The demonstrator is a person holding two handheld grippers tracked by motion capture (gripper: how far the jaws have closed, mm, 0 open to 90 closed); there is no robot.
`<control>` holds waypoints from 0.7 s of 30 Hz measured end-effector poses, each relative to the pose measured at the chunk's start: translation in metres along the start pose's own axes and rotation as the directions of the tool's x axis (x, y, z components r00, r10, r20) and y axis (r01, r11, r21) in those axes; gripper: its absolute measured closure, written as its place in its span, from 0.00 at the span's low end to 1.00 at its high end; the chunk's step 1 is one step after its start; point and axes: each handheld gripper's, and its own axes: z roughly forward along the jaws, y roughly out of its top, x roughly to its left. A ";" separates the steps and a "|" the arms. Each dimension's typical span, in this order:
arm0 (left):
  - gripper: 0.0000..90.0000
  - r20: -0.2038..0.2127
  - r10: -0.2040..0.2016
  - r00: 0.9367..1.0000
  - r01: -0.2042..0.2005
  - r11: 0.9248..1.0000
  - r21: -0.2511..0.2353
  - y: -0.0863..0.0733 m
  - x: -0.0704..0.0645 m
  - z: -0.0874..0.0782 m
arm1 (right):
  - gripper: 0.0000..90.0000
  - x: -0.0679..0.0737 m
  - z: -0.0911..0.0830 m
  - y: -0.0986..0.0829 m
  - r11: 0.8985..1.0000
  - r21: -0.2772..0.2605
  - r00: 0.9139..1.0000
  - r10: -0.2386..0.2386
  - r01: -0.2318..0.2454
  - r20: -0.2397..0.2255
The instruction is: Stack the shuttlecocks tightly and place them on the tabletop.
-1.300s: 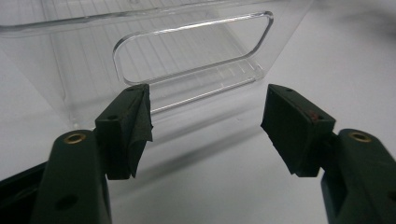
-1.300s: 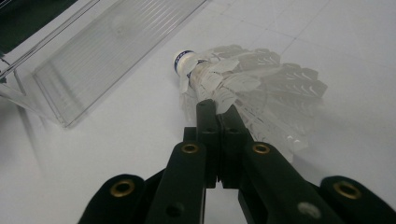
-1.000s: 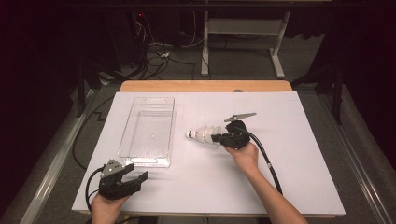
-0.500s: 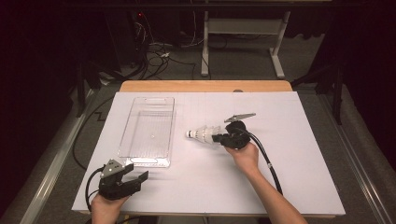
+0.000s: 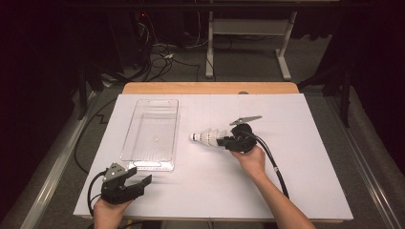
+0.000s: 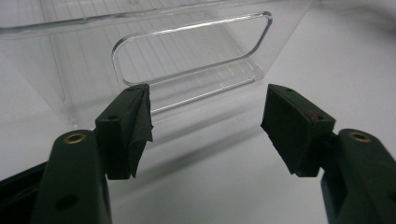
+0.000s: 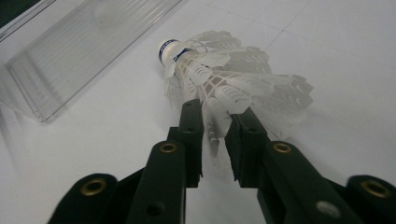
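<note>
Shuttlecock (image 5: 206, 138) shifted, right claw (image 5: 223, 141) clamped.

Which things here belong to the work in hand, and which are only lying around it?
Part of the work:
- shuttlecock, pinched by its feathers in the right gripper
- clear plastic bin, empty, beside it
- left gripper, jaws open, facing the bin's end

Only standing about:
- cables on the floor
- white desk frame behind the table
</note>
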 end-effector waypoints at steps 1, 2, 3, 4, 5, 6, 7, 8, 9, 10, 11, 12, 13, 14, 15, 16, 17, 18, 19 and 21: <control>0.37 0.000 -0.002 1.000 0.002 1.000 -0.001 0.000 0.000 0.000 | 0.81 0.000 0.000 0.000 1.000 -0.001 1.000 0.001 -0.001 0.000; 0.37 0.003 -0.004 1.000 0.004 1.000 -0.001 0.000 0.000 0.000 | 0.80 0.000 0.000 0.000 1.000 -0.001 1.000 0.002 -0.002 -0.001; 0.37 0.001 -0.004 1.000 0.004 1.000 -0.001 0.000 0.000 0.000 | 0.79 0.000 0.000 -0.001 1.000 0.000 1.000 0.002 -0.002 -0.001; 0.37 0.003 -0.004 1.000 0.004 1.000 -0.001 0.000 0.001 0.000 | 0.77 -0.001 -0.001 -0.001 1.000 0.001 1.000 0.003 -0.003 0.000; 0.37 0.002 -0.004 1.000 0.004 1.000 -0.001 0.000 0.001 0.000 | 0.75 -0.001 -0.001 -0.001 1.000 0.001 1.000 0.002 -0.002 0.003; 0.38 0.003 -0.005 1.000 0.005 1.000 -0.002 0.000 0.001 0.000 | 0.74 -0.001 -0.001 -0.002 1.000 -0.002 1.000 0.007 -0.007 0.004; 0.37 0.004 -0.006 1.000 0.006 1.000 -0.003 0.000 0.001 0.000 | 0.72 -0.001 -0.002 -0.002 1.000 -0.001 1.000 0.007 -0.007 0.004; 0.38 0.004 -0.008 1.000 0.009 1.000 -0.005 0.000 0.001 0.000 | 0.71 -0.001 -0.002 -0.003 1.000 0.000 1.000 0.006 -0.006 0.002; 0.37 0.007 -0.014 1.000 0.014 1.000 -0.007 0.000 0.002 0.000 | 0.69 -0.001 -0.003 -0.003 1.000 0.004 1.000 0.009 -0.009 0.002; 0.38 0.005 -0.016 1.000 0.016 1.000 -0.008 0.000 0.002 0.000 | 0.67 -0.001 -0.004 -0.003 1.000 0.007 1.000 0.004 -0.004 0.005; 0.37 0.007 -0.018 1.000 0.018 1.000 -0.009 -0.001 0.002 -0.001 | 0.66 -0.001 -0.004 -0.004 1.000 0.006 1.000 -0.005 0.004 0.011; 0.38 0.009 -0.018 1.000 0.018 1.000 -0.009 -0.001 0.003 -0.001 | 0.65 -0.001 -0.004 -0.004 1.000 0.007 1.000 -0.012 0.012 0.015; 0.37 0.010 -0.017 1.000 0.017 1.000 -0.010 -0.001 0.003 -0.001 | 0.64 0.000 -0.005 -0.005 1.000 0.011 1.000 -0.016 0.016 0.019; 0.38 0.011 -0.017 1.000 0.017 1.000 -0.010 -0.001 0.003 -0.001 | 0.63 0.000 -0.005 -0.005 1.000 0.011 1.000 -0.018 0.018 0.025; 0.37 0.012 -0.018 1.000 0.018 1.000 -0.009 -0.001 0.002 0.000 | 0.62 0.000 -0.005 -0.006 1.000 0.007 0.999 -0.021 0.020 0.029; 0.37 0.012 -0.016 1.000 0.016 1.000 -0.009 -0.001 0.002 -0.001 | 0.62 0.000 -0.005 -0.007 1.000 0.002 0.999 -0.019 0.019 0.032; 0.38 0.013 -0.016 1.000 0.016 1.000 -0.009 -0.001 0.002 -0.001 | 0.61 0.000 -0.005 -0.007 1.000 0.000 0.999 -0.022 0.022 0.033; 0.37 0.013 -0.016 1.000 0.016 1.000 -0.007 -0.001 0.002 -0.001 | 0.60 0.000 -0.005 -0.008 1.000 -0.002 0.999 -0.022 0.022 0.034; 0.37 0.014 -0.019 1.000 0.019 1.000 -0.010 -0.001 0.002 -0.001 | 0.59 0.001 -0.005 -0.008 1.000 -0.002 0.999 -0.023 0.023 0.034; 0.37 0.015 -0.019 1.000 0.019 1.000 -0.007 -0.001 0.003 -0.001 | 0.58 0.001 -0.005 -0.008 0.999 -0.001 0.999 -0.034 0.034 0.039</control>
